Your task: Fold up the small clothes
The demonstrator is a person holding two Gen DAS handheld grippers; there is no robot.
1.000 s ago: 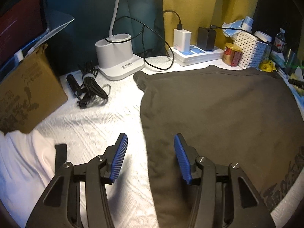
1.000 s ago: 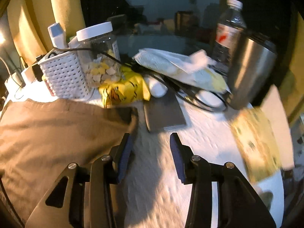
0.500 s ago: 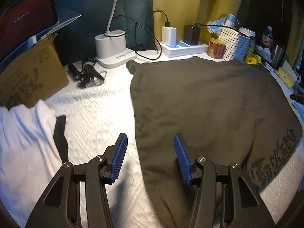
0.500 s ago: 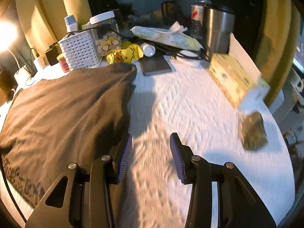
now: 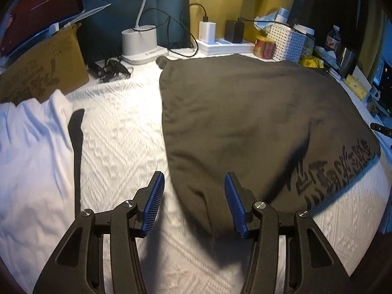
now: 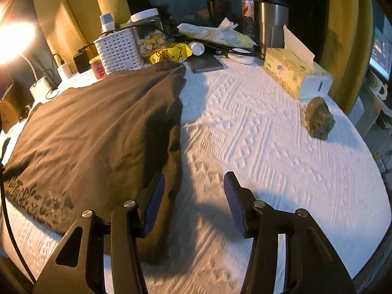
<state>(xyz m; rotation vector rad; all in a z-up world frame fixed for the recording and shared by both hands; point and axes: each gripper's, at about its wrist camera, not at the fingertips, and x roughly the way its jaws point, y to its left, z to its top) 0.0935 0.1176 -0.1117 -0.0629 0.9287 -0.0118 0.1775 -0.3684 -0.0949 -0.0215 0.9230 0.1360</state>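
Shirt (image 5: 245, 122) lies flat on white cloth (image 6: 269, 147); left gripper (image 5: 193, 201) released over its left edge, right gripper (image 6: 193, 201) just widening, empty, over its right edge.

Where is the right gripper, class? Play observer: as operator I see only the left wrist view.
Observer: The right gripper hovers open over the dark shirt's right edge; its jaws have just been opening, pinching nothing.
Operator: What lies past the shirt's far corner?
Observer: A flat grey slab on the white cover, beside a yellow packet.
Operator: Is the lamp on?
Observer: Yes, its head glows brightly.
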